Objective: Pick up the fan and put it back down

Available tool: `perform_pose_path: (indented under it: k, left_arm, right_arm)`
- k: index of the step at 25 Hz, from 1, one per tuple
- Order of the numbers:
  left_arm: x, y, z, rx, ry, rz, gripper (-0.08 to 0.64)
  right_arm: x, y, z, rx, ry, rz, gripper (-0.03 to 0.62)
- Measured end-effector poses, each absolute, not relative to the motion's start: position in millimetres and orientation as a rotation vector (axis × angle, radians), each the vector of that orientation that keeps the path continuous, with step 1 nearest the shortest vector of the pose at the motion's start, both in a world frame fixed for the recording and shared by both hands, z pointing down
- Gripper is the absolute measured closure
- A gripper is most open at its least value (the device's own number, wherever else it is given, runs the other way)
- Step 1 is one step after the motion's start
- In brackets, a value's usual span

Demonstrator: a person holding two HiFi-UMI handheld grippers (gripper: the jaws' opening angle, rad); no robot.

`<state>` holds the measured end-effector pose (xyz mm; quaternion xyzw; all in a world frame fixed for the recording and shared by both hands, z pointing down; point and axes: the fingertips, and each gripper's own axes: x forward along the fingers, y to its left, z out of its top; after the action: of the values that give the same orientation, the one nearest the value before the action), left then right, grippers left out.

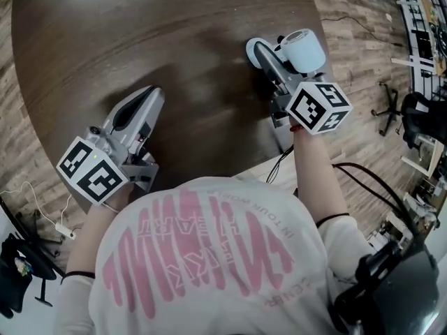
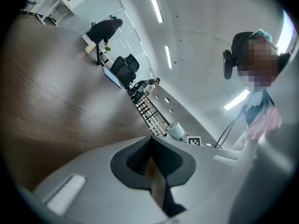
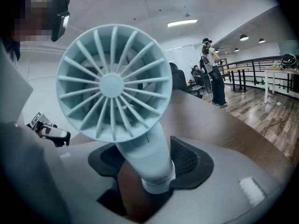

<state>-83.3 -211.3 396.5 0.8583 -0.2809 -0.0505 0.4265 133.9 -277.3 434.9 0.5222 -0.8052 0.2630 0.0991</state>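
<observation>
Right gripper [image 3: 149, 166]: jaws clamped on the handle of the pale blue fan [image 3: 112, 85], which stands upright between them, grille facing the camera, over the near right edge of the round dark wooden table [image 1: 140, 33]. Left gripper [image 2: 150, 155]: jaws together, nothing between them, resting over the table's near left edge, well apart from the fan

Fan [image 3: 112, 83]: pale blue plastic, smooth, matt. Its handle, between the right gripper [image 3: 148, 164] jaws, has the same finish. Jaw pads [image 3: 187, 158]: dark, ribbed, rubbery-looking, matt. Gripper bodies, left gripper [image 2: 150, 164] included: grey plastic, smooth, low sheen. Beyond the jaws, table [image 2: 46, 92]: dark brown wood grain, soft satin shine.
</observation>
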Motion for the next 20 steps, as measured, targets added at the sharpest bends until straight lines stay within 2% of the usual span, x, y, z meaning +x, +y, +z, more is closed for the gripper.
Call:
perform_pose_path:
  k: [8,17,20]
  left_arm:
    - [-70.7,-169.8,364.2,2.158,-0.836,-0.139,0.544]
    - [-75.1,-159.5,363.0,2.102,-1.007,-0.108,0.545]
    - [-85.9,-153.6,362.7,2.078,-1.075,-0.103,0.545]
  right_arm:
    - [128.3,-259.8,422.4,1.388,-2.462,0.757,0.301]
    - [119.7,-281.9,449.5,1.232,-2.499,0.770,0.272]
    - [115.1,-283.6,452.8,1.201,-2.493,0.700,0.288]
